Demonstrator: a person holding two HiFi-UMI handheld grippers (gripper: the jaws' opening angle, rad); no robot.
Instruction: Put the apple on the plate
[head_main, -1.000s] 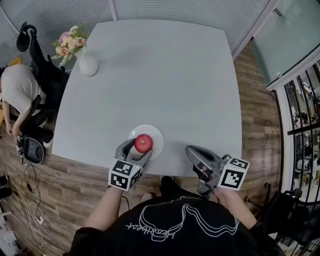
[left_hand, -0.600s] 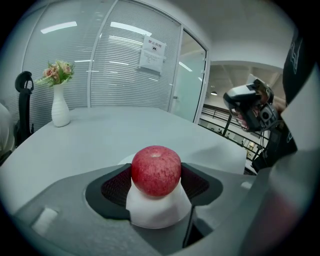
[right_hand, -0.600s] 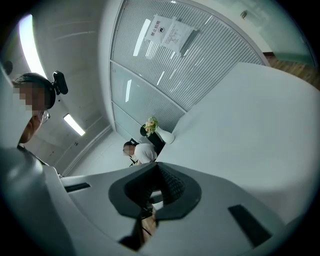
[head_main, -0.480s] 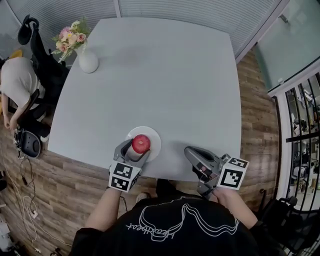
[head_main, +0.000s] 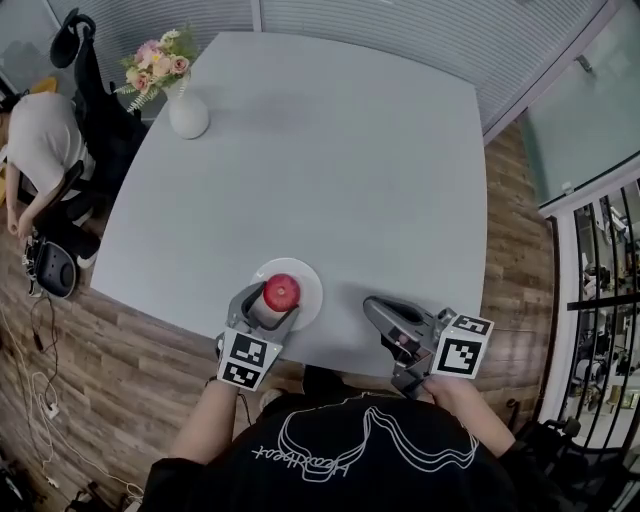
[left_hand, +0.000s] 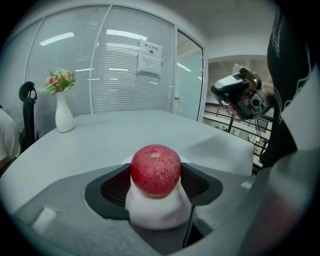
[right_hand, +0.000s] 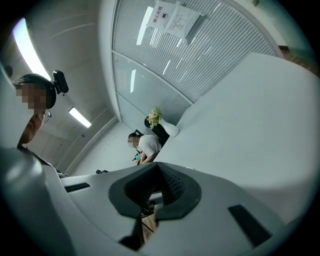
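Apple (head_main: 282, 292), red and round, sits over the near left part of the white plate (head_main: 308, 280), much as it did a second ago. From the head view I cannot tell whether it rests on the plate or hangs just above it. In the left gripper view the apple (left_hand: 155, 169) fills the gap between the two dark pads, with the plate (left_hand: 157, 210) showing white directly under it.

The left tongs (head_main: 268, 304) stay clamped on the apple, one jaw pressed against each side of it, reaching in from the near edge of the counter (head_main: 330, 170). Their place against the plate has hardly changed over the last second.

The right tongs (head_main: 378, 305) lie to the right of the plate, apart from it, by the near edge, where they were before. Their jaws are drawn together at the tips with nothing between them, as the right gripper view (right_hand: 157, 167) shows.

What has changed is the head camera's aim: the white vase (head_main: 188, 117) with pink flowers (head_main: 155, 70) at the far left corner now shows further right and higher in the picture. A seated person (head_main: 40, 150) is beyond the counter's left side.
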